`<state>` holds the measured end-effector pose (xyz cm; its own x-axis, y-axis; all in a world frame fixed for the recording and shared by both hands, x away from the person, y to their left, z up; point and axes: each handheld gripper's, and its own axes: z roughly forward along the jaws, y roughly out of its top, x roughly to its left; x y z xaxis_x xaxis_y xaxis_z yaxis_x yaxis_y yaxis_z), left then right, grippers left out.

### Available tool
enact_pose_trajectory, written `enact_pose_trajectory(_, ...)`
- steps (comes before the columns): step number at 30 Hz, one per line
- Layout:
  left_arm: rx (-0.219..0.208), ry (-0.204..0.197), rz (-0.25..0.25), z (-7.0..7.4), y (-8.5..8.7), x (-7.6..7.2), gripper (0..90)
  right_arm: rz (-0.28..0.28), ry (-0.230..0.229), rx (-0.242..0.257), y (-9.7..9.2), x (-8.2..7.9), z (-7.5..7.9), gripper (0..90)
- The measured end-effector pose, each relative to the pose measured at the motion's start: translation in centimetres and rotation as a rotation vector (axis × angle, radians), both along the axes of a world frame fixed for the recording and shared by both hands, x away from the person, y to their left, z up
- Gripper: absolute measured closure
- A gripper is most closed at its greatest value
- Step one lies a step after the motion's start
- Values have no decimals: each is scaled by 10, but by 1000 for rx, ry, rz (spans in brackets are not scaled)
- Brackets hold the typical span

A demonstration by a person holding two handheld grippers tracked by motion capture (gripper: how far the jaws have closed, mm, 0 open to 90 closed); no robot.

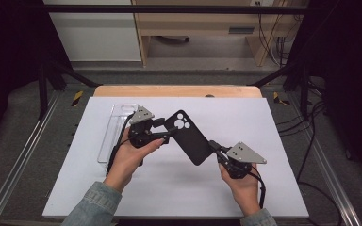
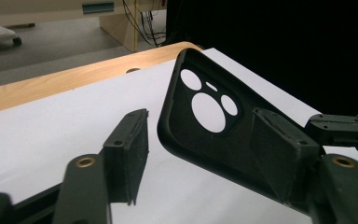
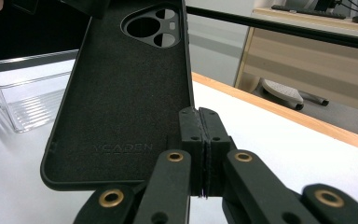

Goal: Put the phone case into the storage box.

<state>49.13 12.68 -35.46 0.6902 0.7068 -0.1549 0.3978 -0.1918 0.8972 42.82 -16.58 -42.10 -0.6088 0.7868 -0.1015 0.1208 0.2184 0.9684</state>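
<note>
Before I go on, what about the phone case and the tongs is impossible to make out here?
- Phone case corner at the right tongs: hidden behind the closed pads, right gripper view.
- Left tongs: far pad's contact face hidden behind the case, left gripper view.
- Clear tray: near end hidden by the left hand, high view.

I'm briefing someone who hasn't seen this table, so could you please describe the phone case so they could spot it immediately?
On the white table, look to the middle, between the person's two hand-held grippers. The phone case is held tilted above the surface there. It is matte black with round camera cutouts at its upper end, unlike the clear plastic tray lying flat to the left.
</note>
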Motion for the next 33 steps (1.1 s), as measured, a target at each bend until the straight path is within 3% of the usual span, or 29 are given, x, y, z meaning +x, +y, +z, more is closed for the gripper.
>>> enact_pose_trajectory(9, -33, 58, 6, -2, 6, 5, 505, 2, 1, -1, 1, 0, -1, 898)
enact_pose_trajectory(15, -35, 55, 16, -1, 6, 4, 629, -1, 9, -3, 1, 1, -3, 897)
enact_pose_trajectory(20, -37, 52, 27, 1, 6, 3, 665, -1, 11, -2, 1, 2, -4, 897)
enact_pose_trajectory(25, -73, 61, 39, 5, 8, 3, 725, 0, 20, -5, 3, 2, -6, 896)
enact_pose_trajectory(33, -66, 38, 43, 10, 7, -1, 765, 1, 28, -7, 5, 3, -7, 894)
